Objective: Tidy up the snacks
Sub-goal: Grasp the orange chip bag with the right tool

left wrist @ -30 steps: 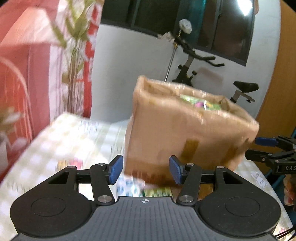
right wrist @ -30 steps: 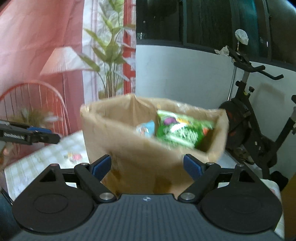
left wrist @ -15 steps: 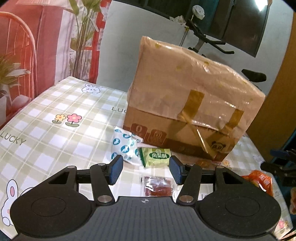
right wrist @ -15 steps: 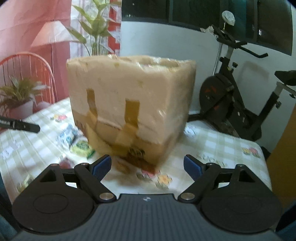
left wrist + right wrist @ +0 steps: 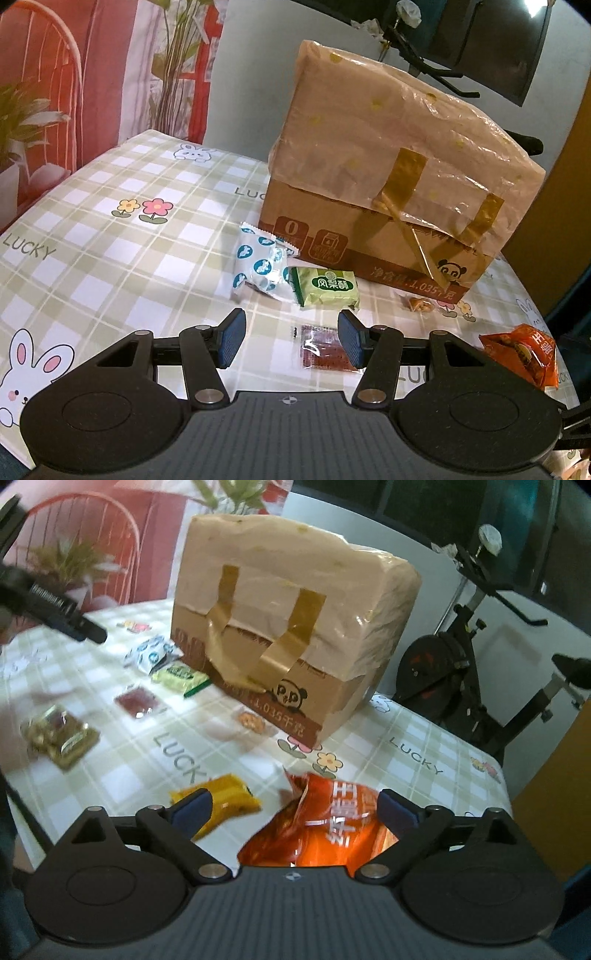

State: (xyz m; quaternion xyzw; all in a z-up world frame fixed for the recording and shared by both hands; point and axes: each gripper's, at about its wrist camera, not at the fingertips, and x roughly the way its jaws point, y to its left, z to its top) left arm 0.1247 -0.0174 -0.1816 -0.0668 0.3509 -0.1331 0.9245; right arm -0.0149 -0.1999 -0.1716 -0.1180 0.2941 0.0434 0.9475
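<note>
Right tool (image 5: 293, 806) has just been opening, jaws wide and gripping nothing, over the orange snack bag (image 5: 332, 827) lying flat on the surface (image 5: 406, 760), long axis running toward the cardboard box (image 5: 288, 627). Left tool (image 5: 288, 338) is half-open, empty.

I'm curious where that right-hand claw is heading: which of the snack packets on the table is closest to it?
The orange packet. It lies between the open fingers of the right gripper, untouched; the yellow packet sits just beside the left finger, and the others lie farther off near the box.
</note>
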